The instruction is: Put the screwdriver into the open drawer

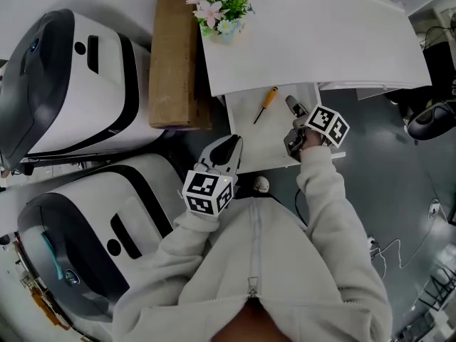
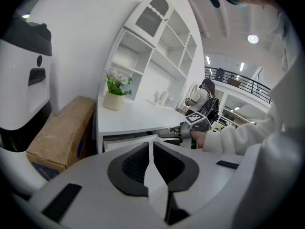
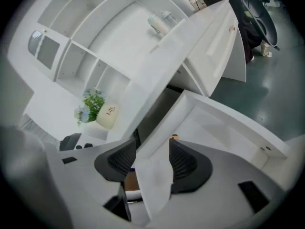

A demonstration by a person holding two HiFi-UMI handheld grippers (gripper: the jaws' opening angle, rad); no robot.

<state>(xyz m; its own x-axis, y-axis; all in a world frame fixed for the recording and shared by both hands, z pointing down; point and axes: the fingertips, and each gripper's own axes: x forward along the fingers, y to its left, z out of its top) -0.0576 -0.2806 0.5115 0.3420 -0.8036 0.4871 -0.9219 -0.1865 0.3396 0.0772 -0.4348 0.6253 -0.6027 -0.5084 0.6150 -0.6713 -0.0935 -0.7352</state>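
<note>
Head view: overhead, steeply down on tabletop [image 1: 306, 41] & open drawer [image 1: 249, 144]. Left gripper view: low, approx. level, near drawer front. Right gripper view: close above drawer, tilted down. All share flower pot [image 1: 222, 9].

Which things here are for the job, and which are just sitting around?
For the job: screwdriver, already lying in the open drawer; right gripper, jaws apart, holding nothing.
Just lying about: flower pot, cardboard box, white machines.
</note>
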